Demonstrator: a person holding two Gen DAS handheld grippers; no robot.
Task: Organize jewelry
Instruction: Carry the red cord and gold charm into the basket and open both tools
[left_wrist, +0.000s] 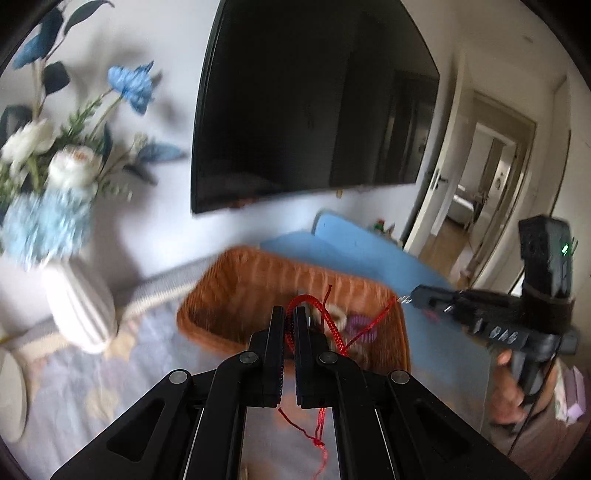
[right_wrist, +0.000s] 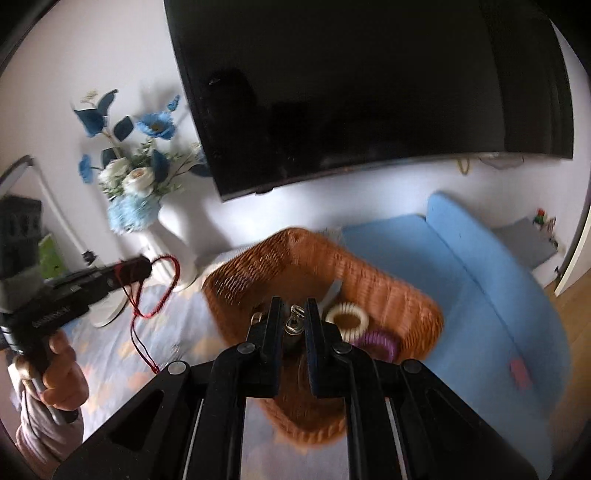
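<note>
My left gripper (left_wrist: 290, 314) is shut on a red cord bracelet (left_wrist: 334, 328), whose loop and loose ends hang around the fingers. It is held above the near edge of an orange wicker basket (left_wrist: 236, 280). In the right wrist view the left gripper (right_wrist: 142, 267) holds the red cord (right_wrist: 162, 295) left of the basket (right_wrist: 388, 284). My right gripper (right_wrist: 293, 312) is shut on a small silver metal piece (right_wrist: 295, 321) over the basket. A cream ring bracelet (right_wrist: 347, 319) and a purple coiled band (right_wrist: 376, 341) lie inside the basket. The right gripper (left_wrist: 406, 297) shows at the basket's right.
A white vase of blue and white flowers (left_wrist: 79, 306) stands left of the basket. A black TV (left_wrist: 314, 99) hangs on the wall behind. A blue cushion (right_wrist: 498, 295) lies to the right. A patterned cloth (left_wrist: 92, 387) covers the surface. A doorway (left_wrist: 480, 192) opens at far right.
</note>
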